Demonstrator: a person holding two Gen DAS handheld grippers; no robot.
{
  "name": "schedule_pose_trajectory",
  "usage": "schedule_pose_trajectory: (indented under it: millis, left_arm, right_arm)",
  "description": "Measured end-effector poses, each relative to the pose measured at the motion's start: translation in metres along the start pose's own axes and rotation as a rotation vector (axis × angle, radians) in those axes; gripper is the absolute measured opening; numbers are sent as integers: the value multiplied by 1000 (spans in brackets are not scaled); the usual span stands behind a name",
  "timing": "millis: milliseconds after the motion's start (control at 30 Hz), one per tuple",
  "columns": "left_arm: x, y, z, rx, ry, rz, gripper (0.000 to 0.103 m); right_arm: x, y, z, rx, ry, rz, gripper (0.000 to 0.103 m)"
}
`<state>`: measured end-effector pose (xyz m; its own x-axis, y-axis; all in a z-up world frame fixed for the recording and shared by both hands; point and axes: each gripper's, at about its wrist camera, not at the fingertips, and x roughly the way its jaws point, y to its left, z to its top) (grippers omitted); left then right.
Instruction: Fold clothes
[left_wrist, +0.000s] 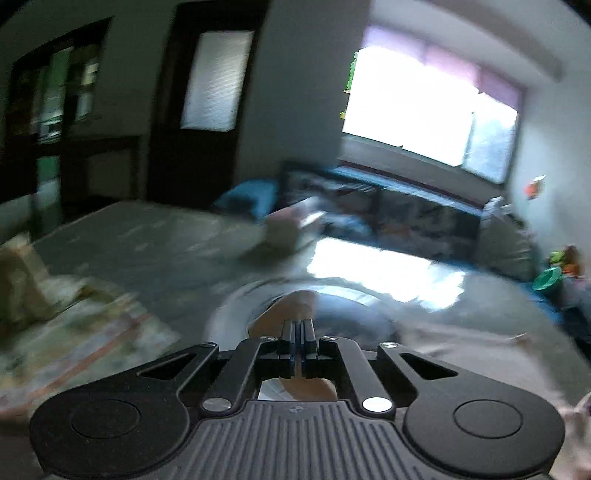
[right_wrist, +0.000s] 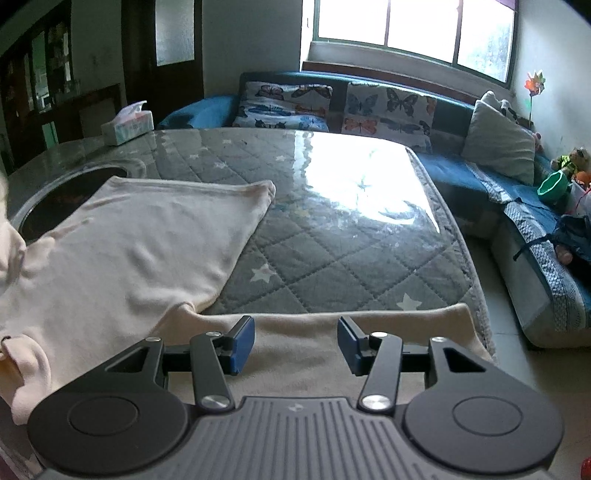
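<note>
The cream soft cotton garment (right_wrist: 122, 240) lies spread on the grey quilted table cover with white stars (right_wrist: 332, 258), on the left and near part of the table, and one sleeve of it runs to the right along the near edge. The right gripper (right_wrist: 296, 345) hangs just over this sleeve with its blue pads (right_wrist: 242, 345) apart, and nothing is between them. The left gripper (left_wrist: 298, 328) has its two fingers pressed together; this view is strongly blurred, so I cannot tell if any cloth is caught between them. A pale piece of fabric (left_wrist: 461, 343) shows just right of it. At the far left corner of the table stands a white tissue box (right_wrist: 128, 123). Behind the table there is a dark blue sofa (right_wrist: 461, 177) with butterfly-print cushions (right_wrist: 284, 105), under a bright window (right_wrist: 413, 26).
</note>
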<state>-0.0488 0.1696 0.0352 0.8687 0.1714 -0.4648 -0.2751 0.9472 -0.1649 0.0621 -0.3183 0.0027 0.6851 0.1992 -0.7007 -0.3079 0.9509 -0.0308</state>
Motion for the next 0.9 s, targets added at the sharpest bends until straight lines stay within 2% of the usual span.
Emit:
schedule_pose_trajectory:
  millis: [100,200,267,300,433,500,567,667,733,900]
  left_arm:
    - [9,21,-19,-15,61,86,3]
    - [16,34,-36,6,107,131,3]
    - [22,37,-42,29,166,180,4]
    - [24,39,-44,13,183,186,7]
    - [19,43,-34,-15,172,236,10]
    - [14,37,-26,-13,142,220,10]
    - [12,28,-19,-1,120,168,10]
    - [20,7,-16,47,133,81,10]
    - [33,0,-17,58,158,53,10]
    - [63,-2,-28,92,220,108,10]
  right_arm:
    - [6,1,-3,-5,22,-5,50]
    - [10,2,-5,-13,38,-6,52]
    - [10,1,-6,-13,44,-9,53]
    - [9,1,-5,-15,46,-9,53]
    - [6,1,-4,-24,52,-8,53]
    - [3,3,-2,-31,44,-5,53]
    - [-1,6,1,-37,30,5,53]
    - [-7,13,7,-50,7,32,53]
    - [-9,20,11,-60,-1,63,54]
    - [-14,45,13,-118,-3,161,54]
